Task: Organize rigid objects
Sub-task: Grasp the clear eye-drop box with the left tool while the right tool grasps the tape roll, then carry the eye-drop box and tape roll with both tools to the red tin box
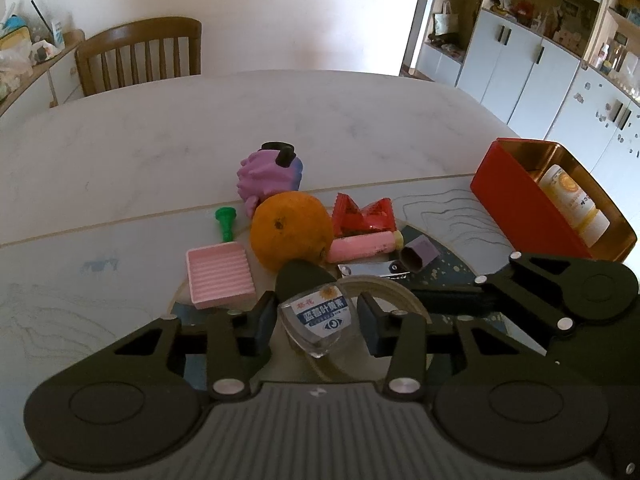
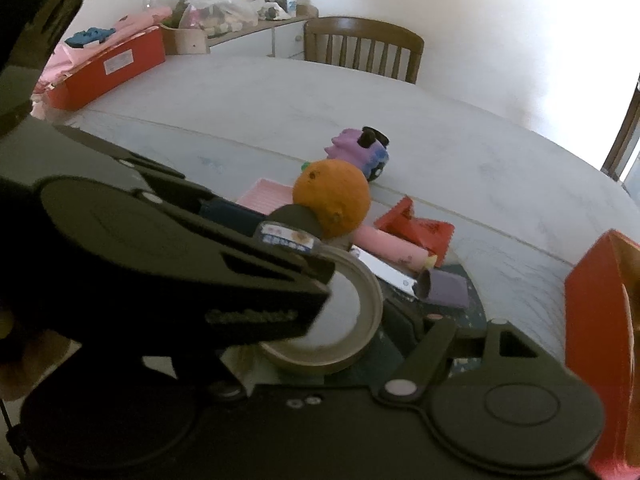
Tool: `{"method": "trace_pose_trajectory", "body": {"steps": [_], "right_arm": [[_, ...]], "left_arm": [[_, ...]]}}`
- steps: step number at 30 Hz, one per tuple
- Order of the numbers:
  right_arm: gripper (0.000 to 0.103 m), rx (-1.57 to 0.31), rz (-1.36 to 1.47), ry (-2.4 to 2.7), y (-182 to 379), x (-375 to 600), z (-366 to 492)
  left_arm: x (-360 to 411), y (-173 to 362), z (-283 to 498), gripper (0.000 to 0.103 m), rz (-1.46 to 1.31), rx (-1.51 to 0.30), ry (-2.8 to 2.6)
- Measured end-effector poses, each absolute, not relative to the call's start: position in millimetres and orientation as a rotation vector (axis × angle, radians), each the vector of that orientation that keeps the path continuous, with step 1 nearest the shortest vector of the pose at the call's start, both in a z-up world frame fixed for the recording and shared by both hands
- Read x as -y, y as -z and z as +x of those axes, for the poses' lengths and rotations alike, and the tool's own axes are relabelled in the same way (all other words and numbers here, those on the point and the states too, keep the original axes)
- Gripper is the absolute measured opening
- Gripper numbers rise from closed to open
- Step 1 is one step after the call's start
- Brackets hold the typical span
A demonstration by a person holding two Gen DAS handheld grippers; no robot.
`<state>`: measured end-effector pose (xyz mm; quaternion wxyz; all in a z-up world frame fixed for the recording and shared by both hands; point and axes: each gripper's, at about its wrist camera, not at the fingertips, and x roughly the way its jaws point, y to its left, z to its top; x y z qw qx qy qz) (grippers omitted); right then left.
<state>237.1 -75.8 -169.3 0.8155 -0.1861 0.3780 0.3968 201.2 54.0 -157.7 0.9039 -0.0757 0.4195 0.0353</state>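
Between the left gripper's [image 1: 316, 322] spread pads sits a clear bottle [image 1: 316, 322] with a blue label and dark cap, a gap on each side, so nothing is clamped. At its 3 o'clock the right gripper [image 1: 448, 294] reaches in; whether that one is open or closed cannot be told. Under both lies a tape roll [image 2: 360, 312]. At 12 o'clock rests an orange [image 1: 291, 230], with a pink ridged tray [image 1: 220, 276] at 10 o'clock and a pink tube [image 1: 362, 247] at 1 o'clock. Farther out at 2 o'clock stands the red tin [image 1: 516, 200], holding a white bottle [image 1: 574, 204].
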Motion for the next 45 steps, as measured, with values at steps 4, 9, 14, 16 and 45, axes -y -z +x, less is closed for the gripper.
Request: {"method": "trace_pose_trajectory", "body": {"steps": [4, 9, 14, 16, 45], "right_arm": [[0.075, -0.822, -0.396, -0.812, 169, 86, 234], [0.075, -0.843, -0.374, -0.755, 165, 108, 229], [0.075, -0.846, -0.331, -0.698, 157, 130, 228], [0.075, -0.843, -0.314, -0.678, 152, 137, 227], [0.075, -0.744, -0.155, -0.494, 85, 292, 258]], "left_arm": [[-53, 155, 196, 0.043, -0.161, -0.86, -0.064], [-53, 150, 191, 0.043, -0.187, -0.857, -0.061], [-48, 146, 184, 0.043, -0.195, -0.852, -0.054], [-45, 144, 182, 0.043, -0.199, -0.85, -0.051], [64, 87, 181, 0.043, -0.152, -0.773, 0.008]]}}
